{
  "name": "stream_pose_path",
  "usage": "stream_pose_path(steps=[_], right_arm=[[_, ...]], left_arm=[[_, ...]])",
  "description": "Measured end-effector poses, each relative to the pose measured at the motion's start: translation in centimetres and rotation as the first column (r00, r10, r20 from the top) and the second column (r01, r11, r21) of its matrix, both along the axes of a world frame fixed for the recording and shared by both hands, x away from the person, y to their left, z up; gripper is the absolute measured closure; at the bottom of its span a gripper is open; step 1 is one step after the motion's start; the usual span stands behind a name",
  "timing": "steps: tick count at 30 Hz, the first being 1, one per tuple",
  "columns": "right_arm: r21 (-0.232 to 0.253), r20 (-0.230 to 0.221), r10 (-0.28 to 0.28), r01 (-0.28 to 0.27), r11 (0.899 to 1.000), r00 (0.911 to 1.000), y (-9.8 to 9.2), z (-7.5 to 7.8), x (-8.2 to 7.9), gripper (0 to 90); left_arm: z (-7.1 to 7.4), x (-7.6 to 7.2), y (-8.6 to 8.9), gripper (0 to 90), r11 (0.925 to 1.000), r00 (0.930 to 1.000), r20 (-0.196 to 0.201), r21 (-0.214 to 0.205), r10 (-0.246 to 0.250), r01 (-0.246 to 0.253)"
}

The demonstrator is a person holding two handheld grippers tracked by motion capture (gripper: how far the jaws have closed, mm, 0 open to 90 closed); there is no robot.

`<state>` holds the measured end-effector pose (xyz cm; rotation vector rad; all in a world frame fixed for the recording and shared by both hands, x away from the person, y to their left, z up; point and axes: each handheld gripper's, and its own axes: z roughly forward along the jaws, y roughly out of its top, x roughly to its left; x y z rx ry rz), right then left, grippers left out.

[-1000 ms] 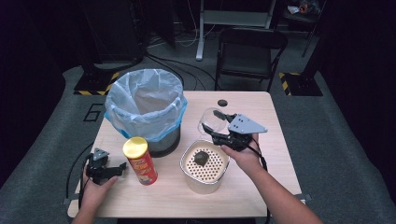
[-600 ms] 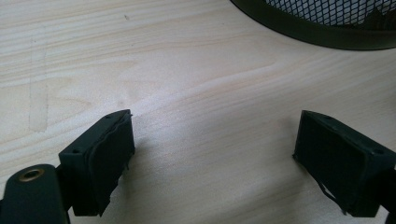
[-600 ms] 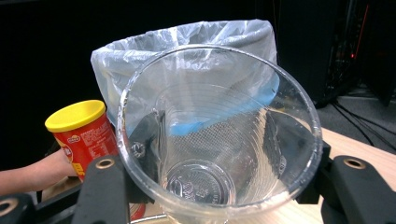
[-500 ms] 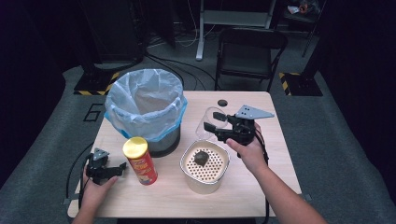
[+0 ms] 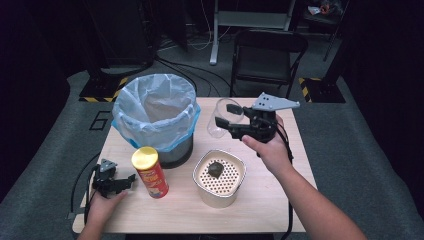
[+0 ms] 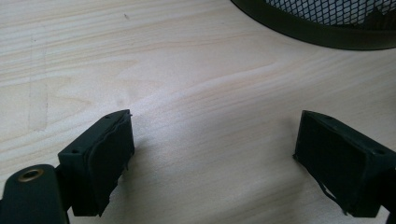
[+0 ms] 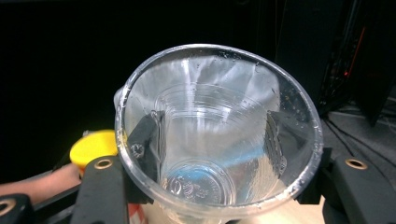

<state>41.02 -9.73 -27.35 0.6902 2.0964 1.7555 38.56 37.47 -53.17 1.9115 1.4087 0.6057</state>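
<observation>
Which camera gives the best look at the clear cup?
The right gripper view: the cup is seen close, down its mouth, with the right claw clamped on its sides. The high view shows it small, lifted beside the bin.

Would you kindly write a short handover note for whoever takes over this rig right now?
Right tool: shut on the clear plastic cup, held in the air and tipped on its side above the table, between the bin and the strainer pot.
Left tool: open, holding nothing, resting on the table next to the chip can.
Things: lined trash bin at the table's far left; white strainer pot in front, a dark lump lying in it.
Done: cup picked up.
Left: probably carry the cup to the bin and release it; the lump and the can are untouched.
</observation>
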Motion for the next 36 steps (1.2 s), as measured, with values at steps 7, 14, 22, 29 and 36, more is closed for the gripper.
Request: stream_pose_path(steps=[7,14,22,29,36], right_arm=[[-0.02,0.036,0.023,-0.022,1.0,0.9991,1.4,3.1,0.5,38.9],[-0.004,0.07,0.027,-0.027,1.0,0.9971,3.8,6.1,1.3,38.8],[-0.009,0.059,0.03,-0.03,1.0,0.9978,6.5,7.6,3.0,38.8],[-0.032,0.037,0.022,-0.021,0.999,0.9991,8.5,7.2,4.6,38.8],[-0.068,0.007,0.029,-0.028,0.997,0.9996,11.5,6.1,6.5,38.6]], left_arm=[[0.0,-0.1,-0.1,11.3,0.9999,0.9999,0.002,0.005,-0.011,0.011],[0.1,-0.1,0.0,11.4,0.9999,0.9998,-0.01,0.006,-0.016,0.016],[0.1,-0.1,0.0,11.4,0.9999,0.9999,-0.01,0.001,-0.014,0.014],[0.1,-0.1,0.1,11.4,0.9996,0.9997,-0.006,0.017,-0.022,0.022],[0.2,-0.1,0.1,11.5,0.9995,0.9995,-0.017,0.018,-0.026,0.027]])
